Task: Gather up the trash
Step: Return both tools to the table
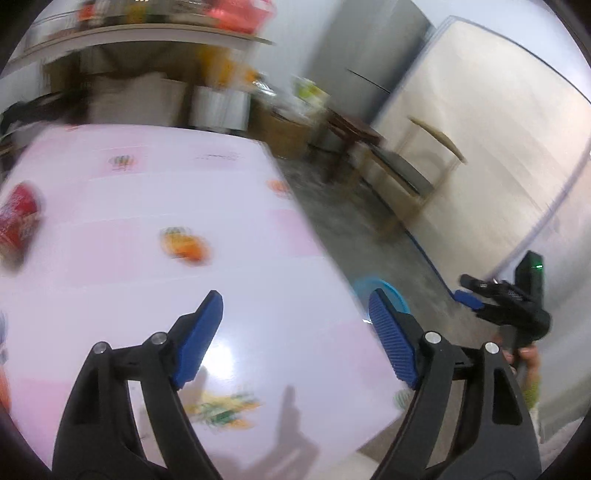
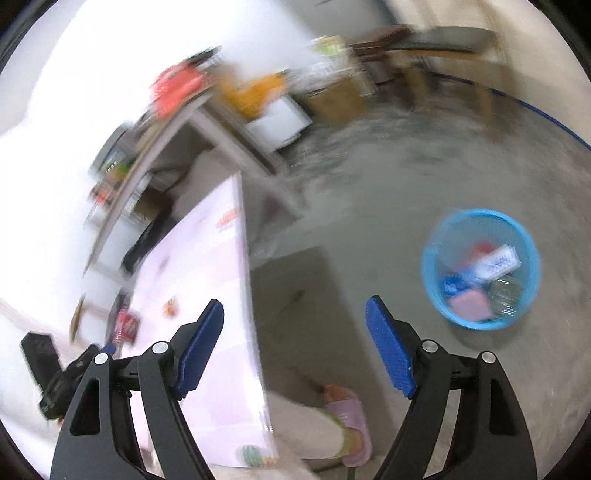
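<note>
My left gripper (image 1: 295, 310) is open and empty above the pink-and-white tablecloth (image 1: 147, 258). A red packet (image 1: 16, 221) lies at the table's far left; it also shows small in the right wrist view (image 2: 125, 325). My right gripper (image 2: 295, 314) is open and empty, held over the floor beside the table edge (image 2: 247, 295). A blue trash basket (image 2: 432, 258) stands on the floor to its right and holds several wrappers and a clear bottle. The basket's rim (image 1: 395, 291) shows behind my left gripper's right finger. The right gripper (image 1: 476, 295) shows at the right of the left wrist view.
A shelf (image 1: 147, 33) with blurred goods stands behind the table. Cardboard boxes (image 1: 284, 133), a wooden stool (image 1: 354, 129) and a chair (image 1: 424, 162) line the far wall. The person's foot in a pink slipper (image 2: 351, 424) is on the grey floor.
</note>
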### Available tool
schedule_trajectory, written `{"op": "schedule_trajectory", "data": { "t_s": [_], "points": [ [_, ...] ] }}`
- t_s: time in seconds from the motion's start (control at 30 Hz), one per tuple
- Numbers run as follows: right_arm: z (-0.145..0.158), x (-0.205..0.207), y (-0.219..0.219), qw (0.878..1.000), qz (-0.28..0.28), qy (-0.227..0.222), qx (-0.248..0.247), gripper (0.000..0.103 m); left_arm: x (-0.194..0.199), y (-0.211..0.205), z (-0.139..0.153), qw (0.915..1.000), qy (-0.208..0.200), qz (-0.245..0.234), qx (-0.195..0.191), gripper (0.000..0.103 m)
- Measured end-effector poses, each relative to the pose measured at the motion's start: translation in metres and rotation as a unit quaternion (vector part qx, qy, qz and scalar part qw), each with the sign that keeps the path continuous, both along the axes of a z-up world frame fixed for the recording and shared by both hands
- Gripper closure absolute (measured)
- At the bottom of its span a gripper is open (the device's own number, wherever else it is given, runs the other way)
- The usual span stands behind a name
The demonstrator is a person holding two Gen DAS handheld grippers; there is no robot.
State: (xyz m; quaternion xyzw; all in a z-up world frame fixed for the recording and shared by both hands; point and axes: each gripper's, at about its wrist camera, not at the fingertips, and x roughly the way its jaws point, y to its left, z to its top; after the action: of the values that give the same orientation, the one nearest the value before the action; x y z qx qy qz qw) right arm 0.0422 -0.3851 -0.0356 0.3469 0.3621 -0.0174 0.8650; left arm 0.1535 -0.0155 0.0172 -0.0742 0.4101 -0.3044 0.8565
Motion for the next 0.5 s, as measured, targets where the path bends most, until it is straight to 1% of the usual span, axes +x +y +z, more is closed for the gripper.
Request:
{"op": "schedule_trajectory", "data": {
  "t_s": [0.07,0.1,0.17,0.2,0.23,0.3,0.37,0.43,0.5],
  "points": [
    [0.008,0.024,0.03,0.999,0.046,-0.002,-0.001,0.026,-0.001,0.038,-0.002,0.9988,-0.005,0.048,0.005,0.026],
    [0.012,0.041,0.05,0.997,0.075,0.0,-0.005,0.026,-0.001,0.052,-0.003,0.9979,-0.007,0.064,0.005,0.026],
    [0.016,0.068,0.085,0.993,0.12,0.003,-0.013,0.026,-0.001,0.08,-0.004,0.9954,-0.01,0.095,0.002,0.026],
    [0.018,0.084,0.105,0.989,0.144,0.006,-0.015,0.026,-0.002,0.098,-0.005,0.9929,-0.016,0.118,0.004,0.026],
    [0.019,0.099,0.125,0.986,0.165,0.011,-0.017,0.026,-0.002,0.108,-0.004,0.9914,-0.02,0.129,0.005,0.026],
    [0.02,0.122,0.157,0.98,0.196,0.018,-0.021,0.026,-0.005,0.137,-0.005,0.9877,-0.026,0.154,0.004,0.026],
    [0.019,0.143,0.184,0.975,0.216,0.031,-0.029,0.026,-0.003,0.16,-0.008,0.9839,-0.021,0.177,0.006,0.025],
    [0.015,0.159,0.212,0.972,0.228,0.04,-0.035,0.026,0.003,0.176,-0.008,0.9816,-0.012,0.191,0.008,0.025],
    [0.015,0.17,0.23,0.97,0.234,0.041,-0.04,0.027,0.013,0.193,-0.003,0.9798,-0.016,0.199,0.015,0.023]
  ]
}}
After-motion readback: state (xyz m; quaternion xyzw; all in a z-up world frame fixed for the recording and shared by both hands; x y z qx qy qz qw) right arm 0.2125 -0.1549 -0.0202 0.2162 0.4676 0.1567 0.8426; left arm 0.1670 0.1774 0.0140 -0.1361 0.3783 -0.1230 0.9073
